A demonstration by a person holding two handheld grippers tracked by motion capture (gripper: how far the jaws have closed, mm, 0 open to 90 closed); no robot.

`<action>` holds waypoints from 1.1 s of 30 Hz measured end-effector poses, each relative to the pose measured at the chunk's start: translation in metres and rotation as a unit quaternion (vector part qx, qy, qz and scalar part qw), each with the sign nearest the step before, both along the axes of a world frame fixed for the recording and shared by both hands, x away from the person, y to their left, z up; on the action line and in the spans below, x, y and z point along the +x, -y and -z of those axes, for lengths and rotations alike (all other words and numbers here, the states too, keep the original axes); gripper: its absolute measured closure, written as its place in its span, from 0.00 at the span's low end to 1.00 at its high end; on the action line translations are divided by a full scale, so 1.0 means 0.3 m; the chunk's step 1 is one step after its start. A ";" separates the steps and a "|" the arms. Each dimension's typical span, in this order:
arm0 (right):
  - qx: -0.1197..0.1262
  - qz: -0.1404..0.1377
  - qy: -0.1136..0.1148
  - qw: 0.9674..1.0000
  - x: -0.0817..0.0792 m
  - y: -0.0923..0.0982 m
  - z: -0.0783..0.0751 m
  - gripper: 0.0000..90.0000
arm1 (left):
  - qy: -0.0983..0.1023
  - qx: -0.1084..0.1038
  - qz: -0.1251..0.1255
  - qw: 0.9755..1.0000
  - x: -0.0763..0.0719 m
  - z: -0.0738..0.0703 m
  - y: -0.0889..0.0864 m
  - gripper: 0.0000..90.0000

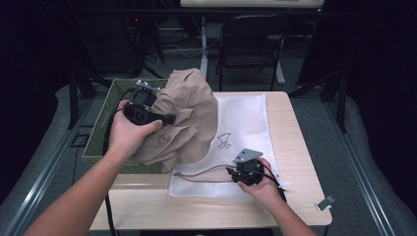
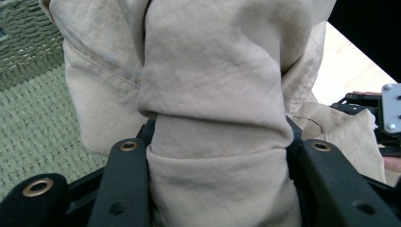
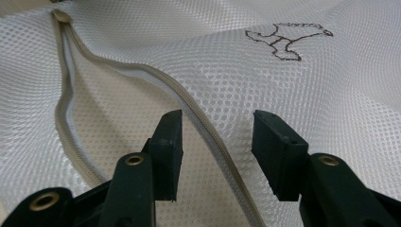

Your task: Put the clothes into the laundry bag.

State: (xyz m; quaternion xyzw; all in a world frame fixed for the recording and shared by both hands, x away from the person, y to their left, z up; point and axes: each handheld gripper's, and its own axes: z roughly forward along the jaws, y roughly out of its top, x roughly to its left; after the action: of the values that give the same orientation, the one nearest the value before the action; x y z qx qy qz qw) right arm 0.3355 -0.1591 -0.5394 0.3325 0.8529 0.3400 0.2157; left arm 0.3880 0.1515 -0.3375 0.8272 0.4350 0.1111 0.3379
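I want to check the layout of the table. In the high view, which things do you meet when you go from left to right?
Green basket → left gripper → beige cloth → white mesh bag → small clip at the table's right edge.
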 end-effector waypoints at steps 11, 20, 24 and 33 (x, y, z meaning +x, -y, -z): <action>-0.010 0.003 0.001 1.000 0.010 -0.002 0.007 0.68 | 0.000 0.004 0.010 1.000 -0.009 0.009 0.029 0.61; -0.002 0.001 -0.011 1.000 0.018 -0.001 0.008 0.85 | -0.007 -0.001 0.016 1.000 -0.016 0.035 0.045 0.61; 0.002 -0.001 -0.012 1.000 0.023 0.001 0.008 0.91 | -0.009 -0.002 0.018 1.000 -0.020 0.048 0.042 0.61; 0.001 -0.007 -0.015 1.000 0.027 -0.001 -0.007 0.97 | -0.011 -0.005 0.019 1.000 -0.033 0.063 0.033 0.61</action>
State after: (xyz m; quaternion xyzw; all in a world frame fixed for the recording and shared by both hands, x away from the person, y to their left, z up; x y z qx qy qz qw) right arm 0.3437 -0.1588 -0.5372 0.3318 0.8577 0.3378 0.2003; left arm 0.3781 0.1415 -0.3564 0.8350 0.4232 0.0930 0.3393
